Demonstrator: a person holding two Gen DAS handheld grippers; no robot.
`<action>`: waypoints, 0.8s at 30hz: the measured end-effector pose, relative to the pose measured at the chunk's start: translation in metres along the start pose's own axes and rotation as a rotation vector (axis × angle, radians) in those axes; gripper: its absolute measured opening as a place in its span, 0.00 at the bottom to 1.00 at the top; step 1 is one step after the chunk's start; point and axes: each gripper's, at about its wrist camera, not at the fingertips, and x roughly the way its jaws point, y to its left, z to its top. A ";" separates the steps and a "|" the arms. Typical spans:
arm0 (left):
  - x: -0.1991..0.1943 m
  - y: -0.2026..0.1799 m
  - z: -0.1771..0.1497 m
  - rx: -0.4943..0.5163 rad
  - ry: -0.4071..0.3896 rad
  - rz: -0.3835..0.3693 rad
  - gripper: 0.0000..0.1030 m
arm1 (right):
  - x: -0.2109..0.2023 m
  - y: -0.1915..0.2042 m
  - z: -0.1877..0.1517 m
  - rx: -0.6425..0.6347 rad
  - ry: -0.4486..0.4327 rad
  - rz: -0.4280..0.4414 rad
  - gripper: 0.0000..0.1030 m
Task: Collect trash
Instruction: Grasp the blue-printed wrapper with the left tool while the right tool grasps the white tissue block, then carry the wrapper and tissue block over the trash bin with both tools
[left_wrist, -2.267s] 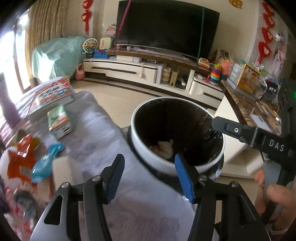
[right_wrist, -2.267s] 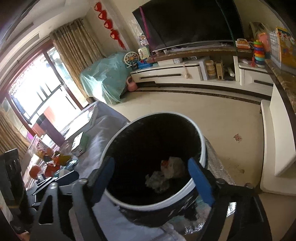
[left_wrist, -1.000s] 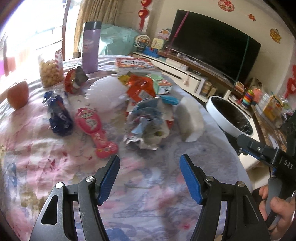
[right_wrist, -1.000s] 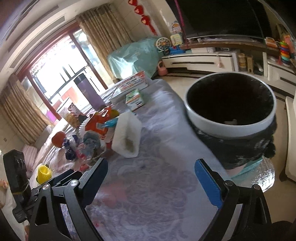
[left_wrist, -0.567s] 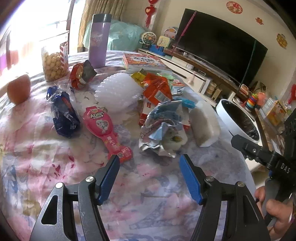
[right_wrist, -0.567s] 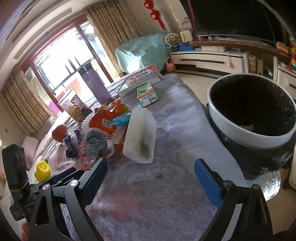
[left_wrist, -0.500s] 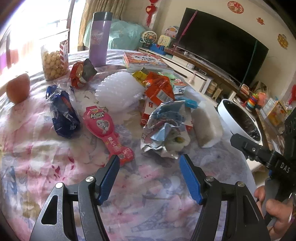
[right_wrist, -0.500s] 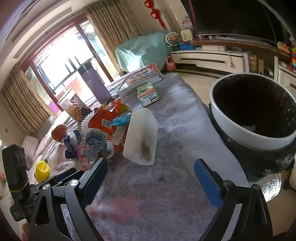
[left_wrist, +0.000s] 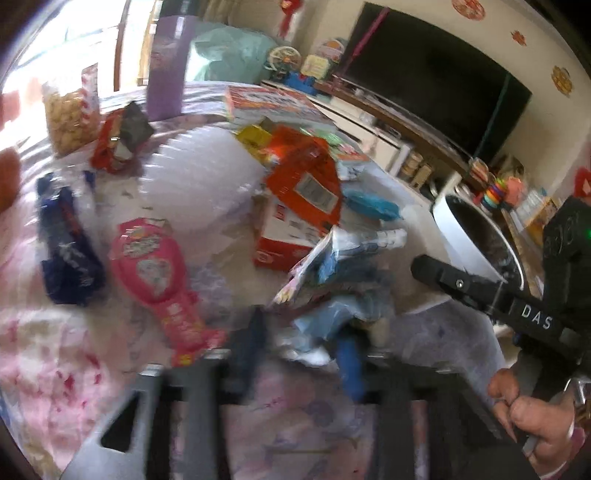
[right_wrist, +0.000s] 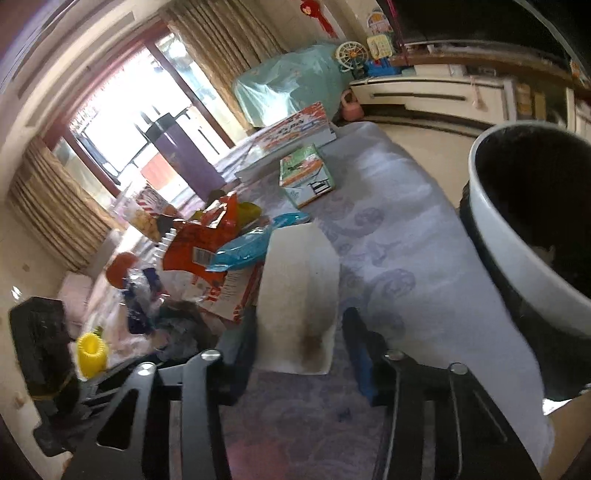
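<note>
Our left gripper (left_wrist: 303, 354) straddles the crumpled wrapper (left_wrist: 332, 280) on the counter (left_wrist: 55, 369), closure blurred, can't tell. Right gripper (right_wrist: 301, 354), jaws part-spread, brackets the white bag (right_wrist: 299, 295). Trash bin (right_wrist: 517, 236) to the right.

Each camera sits behind its own jaws, low and close over the table (left_wrist: 66, 373), looking forward between them. Left view faces the litter pile, bin (left_wrist: 476, 236) beyond its right jaw. Right view shares that bin (right_wrist: 517, 266) and the orange packet (right_wrist: 201, 243).
</note>
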 end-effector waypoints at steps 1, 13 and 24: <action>0.000 -0.002 0.000 0.015 -0.009 0.003 0.29 | -0.003 0.001 -0.001 -0.009 -0.006 0.003 0.32; -0.020 -0.025 -0.011 0.097 -0.057 0.009 0.28 | -0.047 -0.005 -0.011 -0.002 -0.055 -0.004 0.30; -0.033 -0.059 -0.018 0.152 -0.057 -0.018 0.28 | -0.089 -0.025 -0.020 0.029 -0.105 -0.030 0.30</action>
